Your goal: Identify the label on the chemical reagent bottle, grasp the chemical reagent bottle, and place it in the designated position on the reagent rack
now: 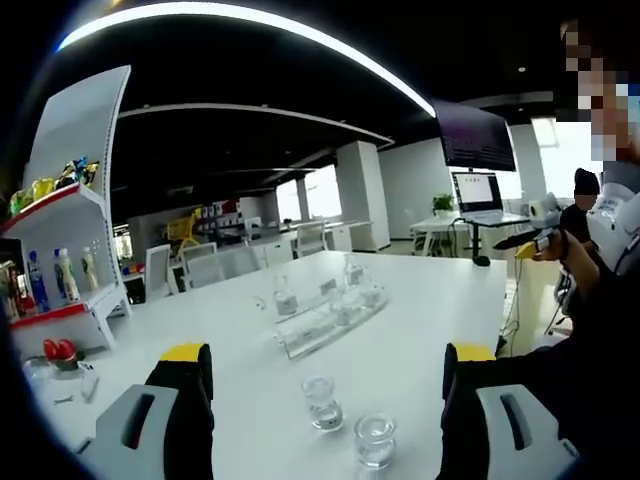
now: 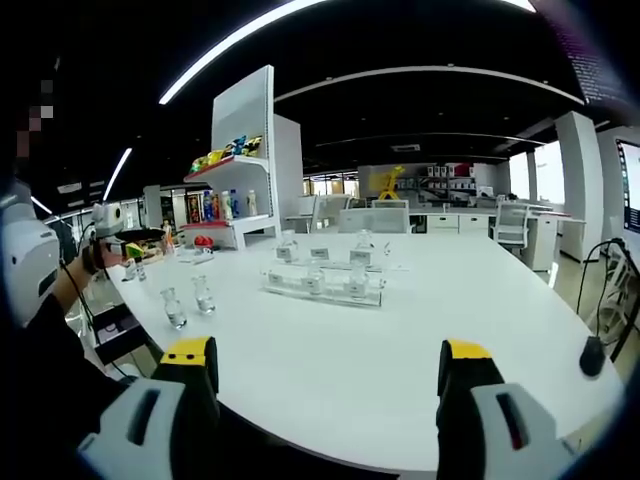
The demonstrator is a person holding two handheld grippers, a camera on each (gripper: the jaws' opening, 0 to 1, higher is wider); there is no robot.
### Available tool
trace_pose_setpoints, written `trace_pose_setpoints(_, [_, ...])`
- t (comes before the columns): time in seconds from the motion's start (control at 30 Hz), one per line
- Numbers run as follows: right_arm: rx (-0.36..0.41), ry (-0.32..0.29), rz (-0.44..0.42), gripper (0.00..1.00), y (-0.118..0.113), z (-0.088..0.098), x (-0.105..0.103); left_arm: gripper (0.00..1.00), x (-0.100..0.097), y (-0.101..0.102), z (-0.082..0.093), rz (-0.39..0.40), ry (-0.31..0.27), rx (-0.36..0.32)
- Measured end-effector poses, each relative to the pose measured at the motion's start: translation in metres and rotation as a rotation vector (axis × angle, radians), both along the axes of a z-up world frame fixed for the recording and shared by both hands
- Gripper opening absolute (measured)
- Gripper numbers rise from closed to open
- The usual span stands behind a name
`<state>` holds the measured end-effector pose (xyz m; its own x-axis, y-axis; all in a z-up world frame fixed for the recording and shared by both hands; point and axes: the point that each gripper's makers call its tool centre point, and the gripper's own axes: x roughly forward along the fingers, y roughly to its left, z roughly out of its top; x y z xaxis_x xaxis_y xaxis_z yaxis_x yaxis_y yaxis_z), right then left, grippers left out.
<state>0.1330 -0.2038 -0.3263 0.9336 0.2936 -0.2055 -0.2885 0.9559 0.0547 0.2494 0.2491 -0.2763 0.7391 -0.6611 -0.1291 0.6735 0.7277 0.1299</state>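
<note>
Two small clear reagent bottles (image 1: pixel 322 402) (image 1: pixel 374 438) stand on the white table (image 1: pixel 420 340), just ahead of my open left gripper (image 1: pixel 327 352) and between its jaws' lines, untouched. Further off is a clear acrylic reagent rack (image 1: pixel 330 318) holding several similar bottles with labels. In the right gripper view the same rack (image 2: pixel 322 285) sits mid-table, and the two loose bottles (image 2: pixel 173 307) (image 2: pixel 203 294) stand to its left. My right gripper (image 2: pixel 328 350) is open and empty, over the near table edge. Each gripper shows in the other's view, hand-held: the right gripper (image 1: pixel 530 243) and the left gripper (image 2: pixel 135 240).
A white shelf unit (image 1: pixel 75 230) (image 2: pixel 245 150) with drinks and snack packs stands at the table's far end. A bowl with red items (image 1: pixel 58 352) lies near it. A black mouse (image 2: pixel 592 357) sits at the right edge. Chairs and desks stand beyond.
</note>
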Motion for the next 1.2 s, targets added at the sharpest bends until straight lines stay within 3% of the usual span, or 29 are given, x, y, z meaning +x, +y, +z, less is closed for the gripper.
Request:
trace_pose_setpoints(0.3, [0.001,0.009,0.008,0.87,0.004,-0.004,0.004,0.94,0.013,0.003,-0.007,0.008,0.007,0.028])
trace_pose_setpoints(0.5, [-0.002,0.015,0.007,0.87,0.003,-0.006,0.003,0.94,0.019,-0.008,-0.004,-0.028,0.013,0.015])
trace_pose_setpoints(0.93, [0.001,0.006,-0.005,0.87,-0.001,-0.003,0.0,0.93,0.052,-0.004,-0.022,-0.014,0.04,0.058])
trace_pose_setpoints(1.2, [0.005,0.015,-0.008,0.87,-0.002,-0.008,0.001,0.92,0.056,-0.006,-0.03,-0.019,0.054,0.064])
